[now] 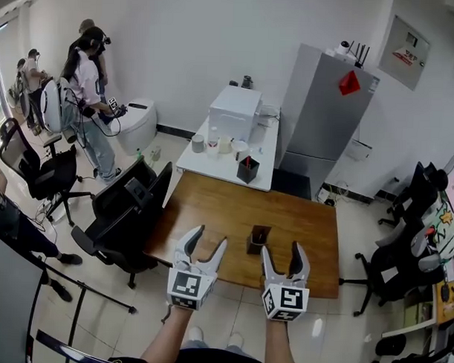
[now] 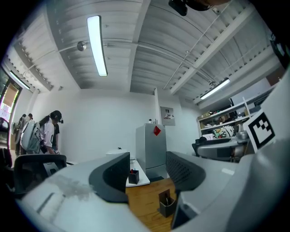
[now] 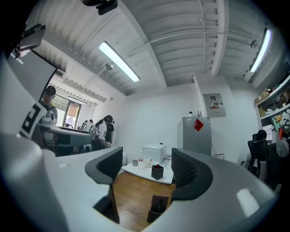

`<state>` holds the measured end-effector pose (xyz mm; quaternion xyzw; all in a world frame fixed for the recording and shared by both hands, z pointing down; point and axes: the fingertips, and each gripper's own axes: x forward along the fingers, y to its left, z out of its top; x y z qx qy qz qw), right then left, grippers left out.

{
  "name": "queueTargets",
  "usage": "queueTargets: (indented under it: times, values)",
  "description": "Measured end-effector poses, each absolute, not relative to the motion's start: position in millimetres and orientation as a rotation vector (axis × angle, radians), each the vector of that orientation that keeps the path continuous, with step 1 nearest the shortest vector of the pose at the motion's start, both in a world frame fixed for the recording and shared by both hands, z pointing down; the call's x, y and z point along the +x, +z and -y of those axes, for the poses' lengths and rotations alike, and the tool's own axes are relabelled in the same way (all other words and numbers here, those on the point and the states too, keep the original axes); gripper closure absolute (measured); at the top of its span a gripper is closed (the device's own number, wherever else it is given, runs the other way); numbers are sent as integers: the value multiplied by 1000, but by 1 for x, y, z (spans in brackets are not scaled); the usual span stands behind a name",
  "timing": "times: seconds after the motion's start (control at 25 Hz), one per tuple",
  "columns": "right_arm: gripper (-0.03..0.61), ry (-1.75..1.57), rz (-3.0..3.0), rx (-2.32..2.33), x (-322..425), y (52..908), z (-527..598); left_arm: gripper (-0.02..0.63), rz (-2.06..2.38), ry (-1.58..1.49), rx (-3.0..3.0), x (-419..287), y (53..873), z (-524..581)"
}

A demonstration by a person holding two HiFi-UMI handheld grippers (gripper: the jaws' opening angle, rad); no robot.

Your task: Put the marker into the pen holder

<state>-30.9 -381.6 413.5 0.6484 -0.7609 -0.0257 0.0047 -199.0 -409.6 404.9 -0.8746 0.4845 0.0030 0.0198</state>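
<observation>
A dark pen holder (image 1: pixel 258 239) stands on the wooden table (image 1: pixel 211 202), near its front edge. Something thin and dark stands inside it; I cannot tell if that is the marker. My left gripper (image 1: pixel 210 237) hovers open and empty just left of the holder. My right gripper (image 1: pixel 282 250) is open and empty just right of it. The holder (image 2: pixel 166 204) sits low between the jaws in the left gripper view, and the same holder (image 3: pixel 158 210) shows low in the right gripper view. A second black holder (image 1: pixel 247 169) with a red pen stands on the white table (image 1: pixel 202 160) behind.
Black office chairs (image 1: pixel 125 211) crowd the table's left side, with more chairs (image 1: pixel 399 265) at the right. A white printer (image 1: pixel 235 110) and cups sit on the white table. A tall grey cabinet (image 1: pixel 322 113) stands behind. People (image 1: pixel 85 83) stand at the back left.
</observation>
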Motion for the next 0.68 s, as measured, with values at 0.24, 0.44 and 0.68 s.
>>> queueTargets:
  times: [0.24, 0.44, 0.68]
  values:
    - [249, -89, 2352, 2015, -15, 413, 374, 367, -1500, 9, -2744, -183, 405, 403]
    - [250, -55, 2349, 2035, 7, 413, 380, 368, -1467, -38, -2738, -169, 406, 405]
    - [253, -41, 2387, 2003, 5, 414, 382, 375, -1507, -10, -2717, -178, 403, 414]
